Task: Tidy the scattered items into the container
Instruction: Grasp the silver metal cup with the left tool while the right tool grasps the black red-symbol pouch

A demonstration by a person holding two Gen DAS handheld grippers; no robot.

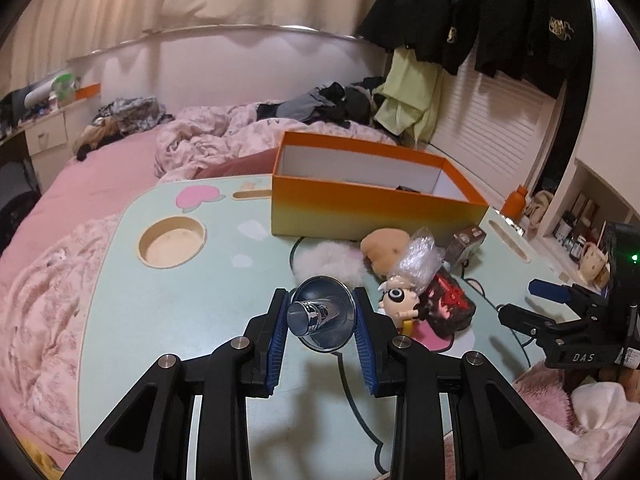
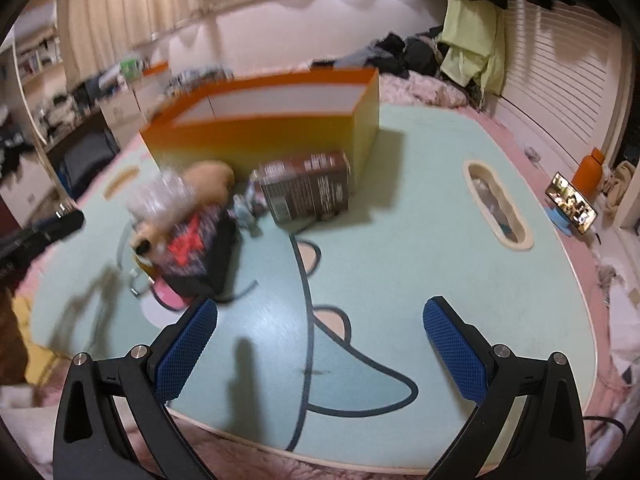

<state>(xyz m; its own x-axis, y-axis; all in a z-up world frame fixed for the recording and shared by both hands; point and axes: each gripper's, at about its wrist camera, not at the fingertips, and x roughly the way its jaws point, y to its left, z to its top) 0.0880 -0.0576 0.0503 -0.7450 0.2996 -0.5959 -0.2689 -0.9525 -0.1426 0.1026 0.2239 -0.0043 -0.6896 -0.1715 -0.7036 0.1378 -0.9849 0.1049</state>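
A shiny chrome funnel-shaped metal piece [image 1: 322,314] is gripped between the blue pads of the left tool [image 1: 322,320], clear of the pale green cartoon-printed bench [image 1: 192,292] and on the near side of the open orange cardboard box [image 1: 372,196]. The right tool [image 2: 320,344] is held wide open and empty, short of the box. The transfer step is judged in hand: carriage over the box rim, then release. A big-eyed doll [image 1: 400,300], a plush toy [image 1: 384,248] and a brown carton [image 2: 308,190] remain just before the box.
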